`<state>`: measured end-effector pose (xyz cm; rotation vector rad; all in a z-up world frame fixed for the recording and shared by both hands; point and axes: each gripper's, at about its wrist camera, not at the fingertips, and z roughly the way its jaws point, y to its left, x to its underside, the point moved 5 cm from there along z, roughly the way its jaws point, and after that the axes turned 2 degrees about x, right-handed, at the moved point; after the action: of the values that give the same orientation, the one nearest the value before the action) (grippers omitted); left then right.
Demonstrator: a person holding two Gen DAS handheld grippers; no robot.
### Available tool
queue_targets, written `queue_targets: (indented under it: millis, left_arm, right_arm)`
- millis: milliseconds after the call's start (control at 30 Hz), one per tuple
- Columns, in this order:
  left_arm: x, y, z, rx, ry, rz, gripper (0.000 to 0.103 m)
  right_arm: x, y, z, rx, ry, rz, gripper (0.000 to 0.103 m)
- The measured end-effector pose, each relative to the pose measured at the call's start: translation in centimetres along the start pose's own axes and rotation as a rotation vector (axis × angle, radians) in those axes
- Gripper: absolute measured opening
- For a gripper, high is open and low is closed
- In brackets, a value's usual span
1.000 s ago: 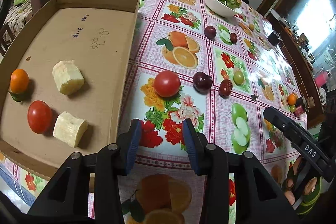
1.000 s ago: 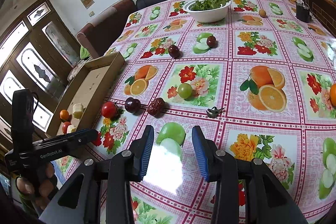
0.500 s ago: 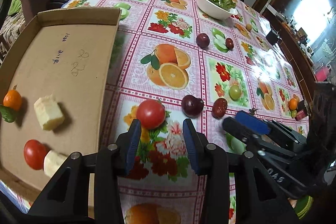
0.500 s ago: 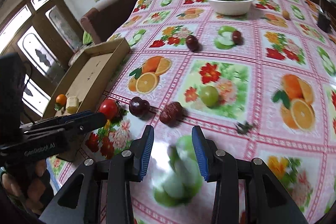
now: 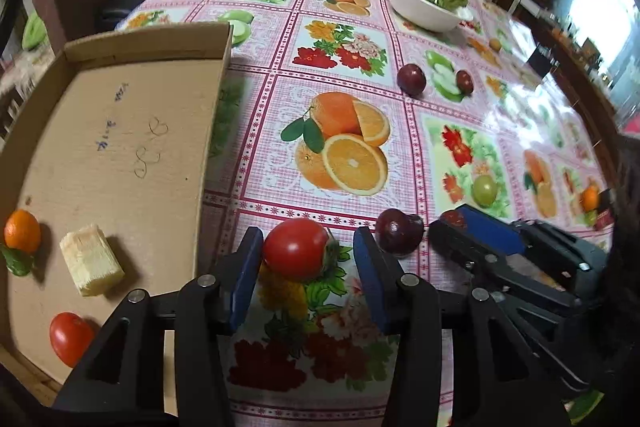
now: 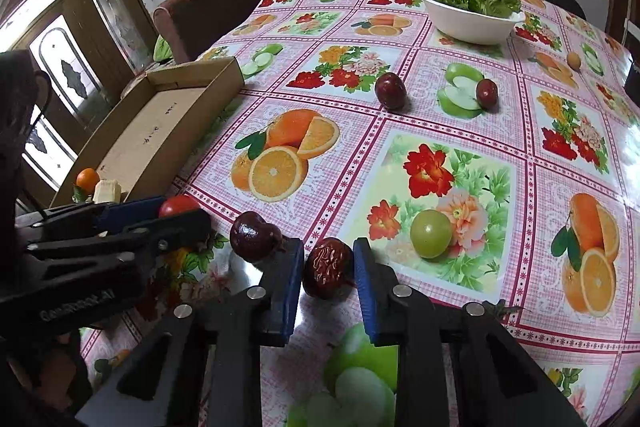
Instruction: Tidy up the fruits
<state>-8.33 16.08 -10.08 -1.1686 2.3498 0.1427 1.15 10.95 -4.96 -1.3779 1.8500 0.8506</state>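
Now left tongs (image 5: 308,269) opening, tomato (image 5: 297,254) on tabletop (image 5: 256,131) between the blades, gaps both sides. Right tongs (image 6: 327,285) closing around wrinkled date (image 6: 327,269), not yet clamped.

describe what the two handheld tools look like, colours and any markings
Both look alike: the left tool and right tool are black plastic frames with silver rivets at the pivots and flat blue pads on the fingers. White lettering runs along the left tool's side, reading roughly GenRobot.AI. No cables or sleeves show.
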Motion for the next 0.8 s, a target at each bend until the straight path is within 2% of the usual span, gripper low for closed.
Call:
queue_targets:
  millis: [133, 200, 267, 533, 800]
  left_arm:
    - [-0.1, -0.4, 0.4, -0.033, -0.002, 0.025, 0.042]
    - [0.0, -0.2, 0.4, -0.025, 0.006, 0.013, 0.029]
    - [0.1, 0.0, 0.0, 0.009, 0.009, -0.01, 0.029]
    - [0.9, -0.6, -3.9, 0.046, -0.058, -0.011, 0.029]
    - [0.9, 0.6, -7.4, -0.002, -0.125, -0.031, 0.029]
  right_arm:
    - [0.0, -0.2, 0.0, -0.008, -0.006, 0.012, 0.026]
    - [0.0, -0.2, -0.1, -0.006, -0.008, 0.009, 0.025]
    - [0.1, -0.3, -0.3, -0.005, -0.008, 0.014, 0.025]
    - [0.8, -1.2, -4.2, -0.029, -0.071, 0.064, 0.025]
    - [0.6, -0.5, -7.7, -0.062, -0.124, 0.069, 0.025]
